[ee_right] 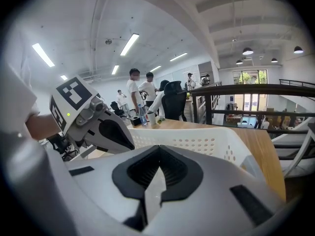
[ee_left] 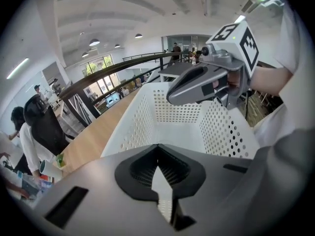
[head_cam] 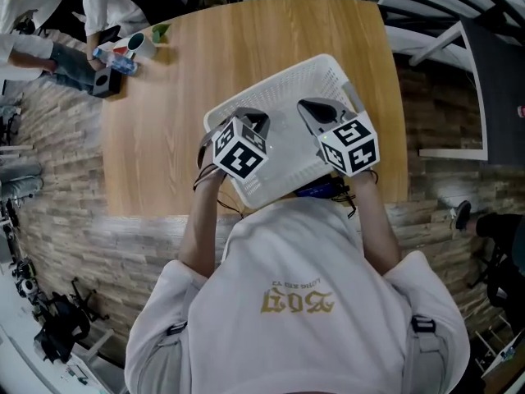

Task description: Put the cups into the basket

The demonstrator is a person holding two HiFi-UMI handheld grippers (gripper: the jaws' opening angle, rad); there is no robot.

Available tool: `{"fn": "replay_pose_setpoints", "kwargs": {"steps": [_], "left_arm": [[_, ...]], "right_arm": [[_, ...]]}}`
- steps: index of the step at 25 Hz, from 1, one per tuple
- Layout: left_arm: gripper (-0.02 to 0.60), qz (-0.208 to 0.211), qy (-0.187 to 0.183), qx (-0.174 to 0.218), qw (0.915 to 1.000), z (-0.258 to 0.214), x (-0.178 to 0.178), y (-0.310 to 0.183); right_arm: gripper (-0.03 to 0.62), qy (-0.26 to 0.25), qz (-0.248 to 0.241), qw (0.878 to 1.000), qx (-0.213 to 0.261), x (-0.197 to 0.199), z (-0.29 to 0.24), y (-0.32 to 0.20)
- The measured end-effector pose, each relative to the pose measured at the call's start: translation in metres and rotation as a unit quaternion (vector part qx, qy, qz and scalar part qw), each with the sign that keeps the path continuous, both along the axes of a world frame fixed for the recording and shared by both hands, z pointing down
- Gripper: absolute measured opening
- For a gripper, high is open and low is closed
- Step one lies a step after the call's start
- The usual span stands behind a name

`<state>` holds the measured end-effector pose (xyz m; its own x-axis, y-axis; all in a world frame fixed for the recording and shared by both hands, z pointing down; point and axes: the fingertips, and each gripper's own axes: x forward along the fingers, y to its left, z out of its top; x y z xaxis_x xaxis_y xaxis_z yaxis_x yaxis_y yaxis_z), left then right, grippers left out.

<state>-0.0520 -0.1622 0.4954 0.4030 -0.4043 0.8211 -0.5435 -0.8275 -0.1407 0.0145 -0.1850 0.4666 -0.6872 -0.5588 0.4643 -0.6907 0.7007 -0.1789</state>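
The basket (head_cam: pixel 287 84) is white perforated plastic, smooth and faintly glossy. The counter (head_cam: pixel 164 138) under it is smooth, pale wood grain with a matt finish.

Basket (head_cam: pixel 279 84) over table (head_cam: pixel 164 138) near edge; cup (head_cam: pixel 141 44) at far-L corner.

Wooden table (head_cam: pixel 164 138), brick-patterned floor (head_cam: pixel 49 138), strip lights (ee_right: pixel 129 43) overhead.

I wear a white shirt (head_cam: pixel 303 253) with gold print (head_cam: pixel 297 300) on its back; my grey left gripper (head_cam: pixel 253 120) and right gripper (head_cam: pixel 317 110) each carry a black-and-white marker cube (head_cam: pixel 240 156)
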Motion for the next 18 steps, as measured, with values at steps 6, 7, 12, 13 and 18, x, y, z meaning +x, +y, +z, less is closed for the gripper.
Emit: {"fn": "replay_pose_setpoints", "kwargs": {"steps": [6, 7, 12, 13, 18], "left_arm": [[0.008, -0.026, 0.066, 0.011, 0.9974, -0.017, 0.000, -0.004], [0.008, -0.027, 0.074, 0.017, 0.9968, -0.022, -0.001, -0.005], [0.008, -0.043, 0.115, 0.059, 0.9906, -0.048, -0.006, -0.008], [0.008, -0.047, 0.126, 0.066, 0.9887, -0.052, -0.006, -0.008], [0.008, -0.041, 0.157, 0.070, 0.9843, -0.061, -0.002, -0.003]], "right_arm": [[0.011, -0.004, 0.012, 1.000, 0.018, 0.001, -0.011, 0.000], [0.011, -0.004, 0.015, 1.000, 0.026, 0.002, -0.014, -0.002], [0.011, -0.022, 0.031, 0.998, 0.050, 0.004, -0.029, -0.003], [0.011, -0.039, 0.031, 0.998, 0.048, 0.003, -0.031, -0.001], [0.011, -0.085, 0.025, 0.995, 0.053, -0.004, -0.042, 0.009]]}}
